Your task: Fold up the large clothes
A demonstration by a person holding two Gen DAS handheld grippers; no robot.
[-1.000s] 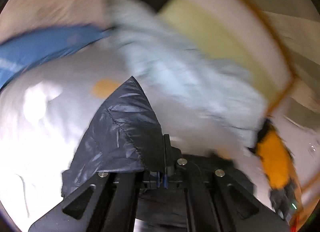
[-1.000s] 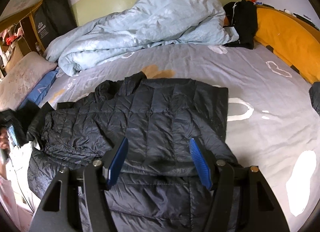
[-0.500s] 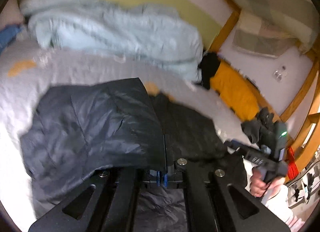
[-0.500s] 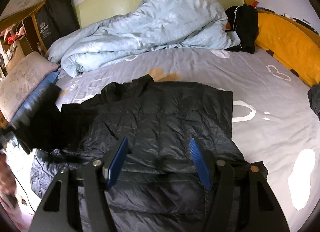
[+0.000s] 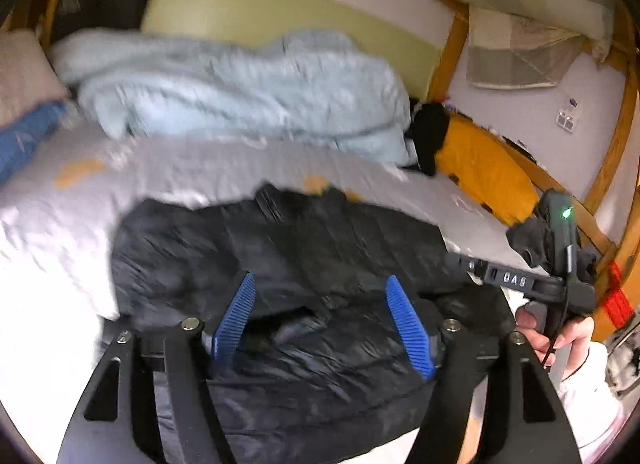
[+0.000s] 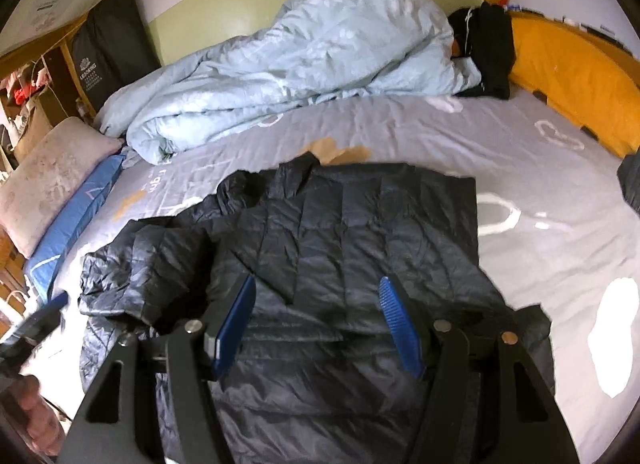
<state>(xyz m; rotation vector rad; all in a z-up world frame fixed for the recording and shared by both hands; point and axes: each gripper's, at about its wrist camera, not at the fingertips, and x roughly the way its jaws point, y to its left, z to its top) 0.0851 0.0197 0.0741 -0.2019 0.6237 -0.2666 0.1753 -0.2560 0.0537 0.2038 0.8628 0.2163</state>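
A dark navy quilted puffer jacket (image 6: 344,248) lies spread on the grey bed sheet (image 6: 520,151), its left side folded over the body with a crumpled sleeve (image 6: 148,268) on top. It also shows in the left wrist view (image 5: 280,264), blurred. My left gripper (image 5: 320,316) is open and empty just above the jacket's near part. My right gripper (image 6: 316,324) is open and empty above the jacket's hem. The right gripper's body shows at the right of the left wrist view (image 5: 552,264), held by a hand.
A light blue duvet (image 6: 304,59) is heaped at the far side against the green headboard. A black garment (image 6: 484,47) and an orange cushion (image 6: 572,75) lie at the far right. A pink pillow (image 6: 48,175) and a blue one (image 6: 76,219) lie on the left.
My left gripper was shut on a jacket flap, carried it rightward over the body, and has now opened and let it go. My right gripper stayed open in place.
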